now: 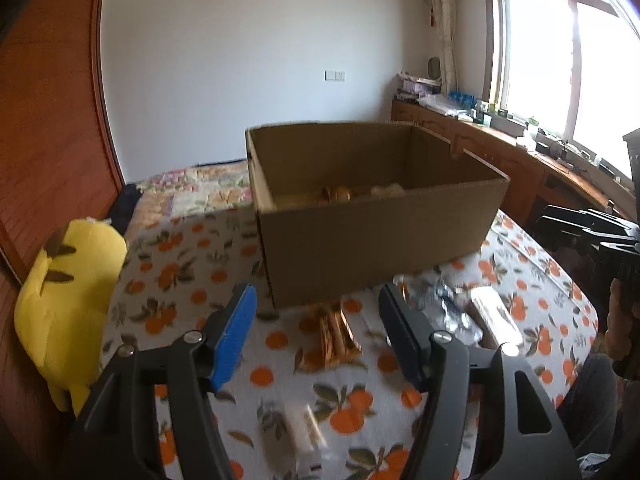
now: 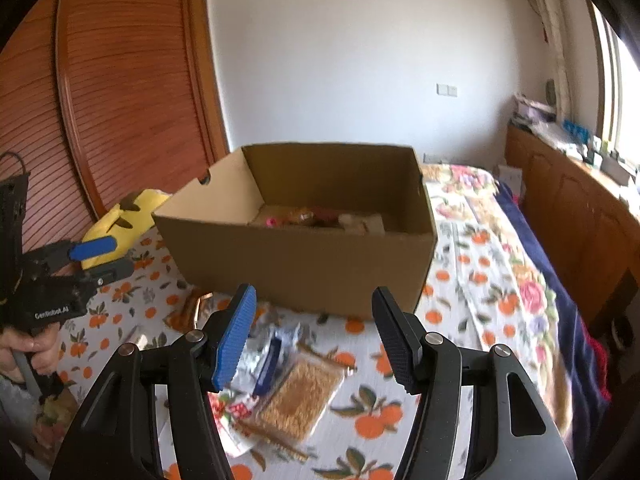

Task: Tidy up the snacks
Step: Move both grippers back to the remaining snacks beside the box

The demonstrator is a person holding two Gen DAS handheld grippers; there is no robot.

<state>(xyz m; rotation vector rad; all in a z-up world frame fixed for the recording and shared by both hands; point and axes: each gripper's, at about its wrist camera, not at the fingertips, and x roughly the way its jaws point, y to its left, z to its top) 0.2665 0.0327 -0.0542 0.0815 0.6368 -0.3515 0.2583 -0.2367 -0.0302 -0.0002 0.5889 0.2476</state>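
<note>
Nearest the left wrist camera, the left gripper [image 1: 316,320] hung above the table with its jaws spread wide and nothing between them. Far left, a yellow plush toy [image 1: 68,292] leaned against the wooden wardrobe [image 1: 48,120]. On the orange-print tablecloth [image 1: 180,272], a golden-brown wrapped snack [image 1: 334,332] lay below the gap between the fingers, just in front of the cardboard box [image 1: 372,248]. A pale blurred packet [image 1: 298,432] lay closer to the camera. To the right of the golden snack sat a crumpled silver wrapper [image 1: 444,304] and a light bar-shaped packet [image 1: 494,314]. At the far right edge, the right gripper [image 1: 592,232] showed only in part.

In the right wrist view, its own jaws were likewise spread and empty [image 2: 314,332]. Beneath them lay a clear packet of brown biscuit [image 2: 298,396], touching a silver-and-blue wrapper [image 2: 268,356] on its left. The open box stood behind, with several snacks [image 2: 312,216] already lying on its floor. A floral bedspread [image 2: 520,280] lay to the right.
</note>
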